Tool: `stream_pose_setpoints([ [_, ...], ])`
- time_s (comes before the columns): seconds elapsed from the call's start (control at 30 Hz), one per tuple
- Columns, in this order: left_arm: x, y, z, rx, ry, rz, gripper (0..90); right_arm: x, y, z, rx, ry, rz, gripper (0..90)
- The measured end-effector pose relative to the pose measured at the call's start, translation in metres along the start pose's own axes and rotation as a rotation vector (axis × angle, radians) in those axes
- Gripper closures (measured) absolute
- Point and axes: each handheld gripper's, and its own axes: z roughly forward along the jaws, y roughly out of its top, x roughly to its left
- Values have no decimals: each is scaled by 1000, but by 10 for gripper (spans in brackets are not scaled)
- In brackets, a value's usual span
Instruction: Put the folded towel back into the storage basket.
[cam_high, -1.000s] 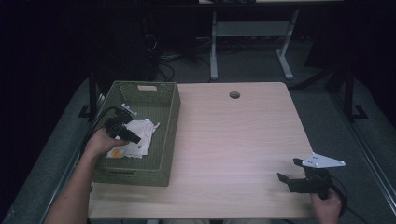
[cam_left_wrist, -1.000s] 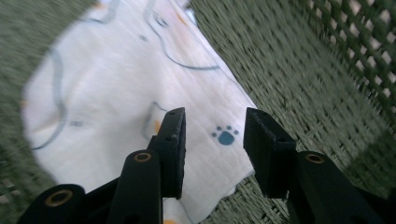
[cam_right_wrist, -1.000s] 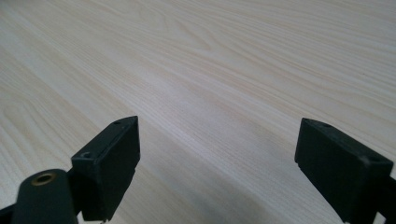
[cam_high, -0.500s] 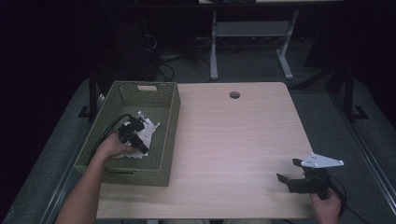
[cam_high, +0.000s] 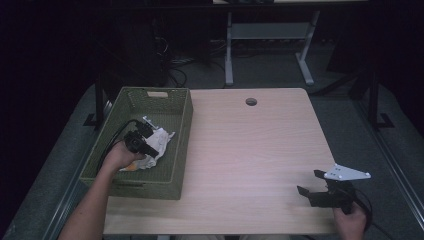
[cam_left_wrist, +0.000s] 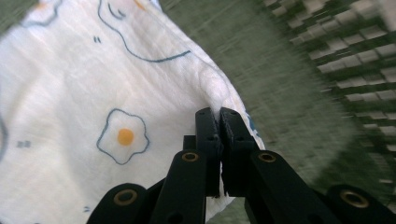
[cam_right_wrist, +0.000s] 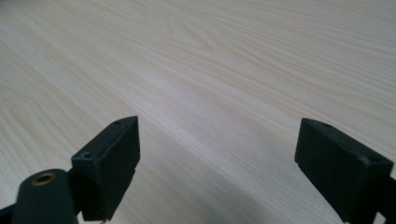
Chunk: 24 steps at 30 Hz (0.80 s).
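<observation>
A dim lab or workshop — dark all round. A pale wood surface (cam_high: 260, 145) stands lit on grey flooring (cam_high: 350, 115). Loose cables (cam_high: 175, 70) and a metal stand's legs (cam_high: 270, 50) lie behind.

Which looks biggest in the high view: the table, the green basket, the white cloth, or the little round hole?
1. table
2. green basket
3. white cloth, partly hidden by the left gripper
4. round hole

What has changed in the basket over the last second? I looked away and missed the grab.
The left gripper slid along the white cloth inside the green basket; its jaws have just been closing and now pinch the cloth's edge. The cloth lies slightly reshaped. The right gripper, jaws open, stayed over the table.
</observation>
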Motion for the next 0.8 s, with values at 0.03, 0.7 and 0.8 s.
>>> stream_pose_setpoints([
  [0.03,-3,1,-1,-8,-19,2,877,0,0,0,0,1,-3,135],
  [0.7,32,-4,9,-27,134,-156,875,2,2,2,5,3,-16,136],
  [0.8,35,-5,20,20,146,-166,871,1,2,3,6,4,-13,135],
])
